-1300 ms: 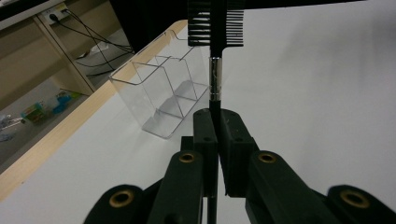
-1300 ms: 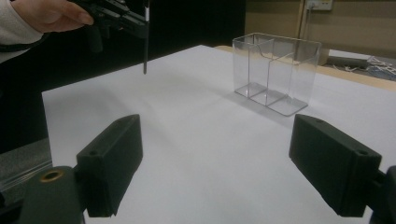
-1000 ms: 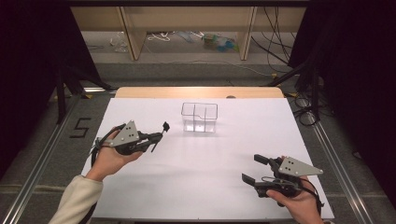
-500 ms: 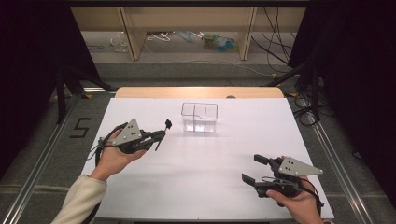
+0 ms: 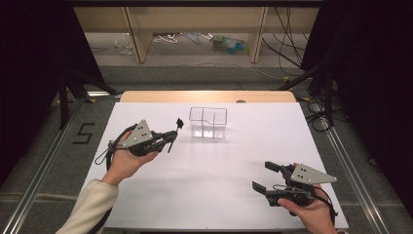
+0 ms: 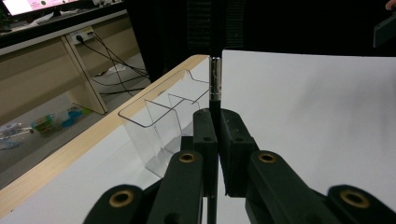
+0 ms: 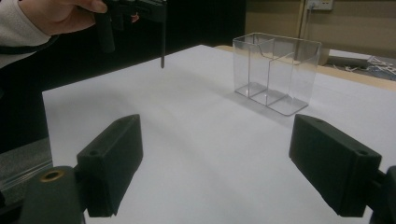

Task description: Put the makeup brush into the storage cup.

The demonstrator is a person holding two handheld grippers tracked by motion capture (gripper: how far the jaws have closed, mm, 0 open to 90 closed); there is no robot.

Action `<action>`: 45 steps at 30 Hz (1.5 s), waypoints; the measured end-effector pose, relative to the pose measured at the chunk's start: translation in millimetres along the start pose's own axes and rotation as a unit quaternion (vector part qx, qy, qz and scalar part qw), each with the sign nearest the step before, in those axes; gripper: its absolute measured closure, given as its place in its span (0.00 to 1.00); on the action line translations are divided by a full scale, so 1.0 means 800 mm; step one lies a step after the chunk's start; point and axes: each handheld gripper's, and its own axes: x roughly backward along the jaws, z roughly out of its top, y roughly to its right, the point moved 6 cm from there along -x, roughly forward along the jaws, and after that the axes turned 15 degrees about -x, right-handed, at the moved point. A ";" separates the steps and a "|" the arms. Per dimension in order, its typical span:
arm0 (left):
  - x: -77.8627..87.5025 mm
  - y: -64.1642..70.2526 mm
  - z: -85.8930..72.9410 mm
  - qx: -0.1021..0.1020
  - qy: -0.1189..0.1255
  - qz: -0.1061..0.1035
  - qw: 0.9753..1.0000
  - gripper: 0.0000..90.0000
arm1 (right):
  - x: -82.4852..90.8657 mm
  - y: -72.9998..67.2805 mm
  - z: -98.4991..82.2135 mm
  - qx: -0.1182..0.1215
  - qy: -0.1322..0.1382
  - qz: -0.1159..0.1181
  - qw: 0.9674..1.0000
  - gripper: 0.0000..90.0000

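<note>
My left gripper [image 5: 170,138] is shut on a thin black stick with a silver band [image 6: 215,84]. It holds the stick above the left part of the white table, and the stick's dark tip [image 5: 179,123] points up toward the far side. A clear plastic container [image 5: 208,122] with dividers stands just right of that tip; it also appears in the left gripper view [image 6: 159,121] and the right gripper view [image 7: 275,70]. My right gripper [image 5: 263,176] rests open near the front right with nothing between its jaws [image 7: 223,163]. The stick's lower end [image 7: 162,42] hangs free above the table.
The white table top [image 5: 243,156] has a wooden strip [image 5: 204,96] along its far edge. Beyond it stand shelf legs, with cables and litter on the floor. Metal rails run along both sides of the table.
My left hand has drifted slightly toward the far side and the container, with the stick still in its jaws. The right hand has not moved.
</note>
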 end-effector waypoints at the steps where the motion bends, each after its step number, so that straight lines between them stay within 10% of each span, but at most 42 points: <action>1: 0.004 -0.011 -0.003 -0.002 -0.027 0.063 0.998 0.96 | 0.000 0.000 0.000 0.001 0.000 0.000 1.000 0.21; 27: -0.018 -0.030 0.011 0.013 0.011 0.119 0.993 0.96 | -0.001 0.000 0.000 -0.003 0.000 0.003 1.000 0.21; 45: -0.037 -0.035 0.019 0.019 0.028 0.123 0.992 0.96 | -0.001 0.000 -0.001 -0.004 0.000 0.003 1.000 0.21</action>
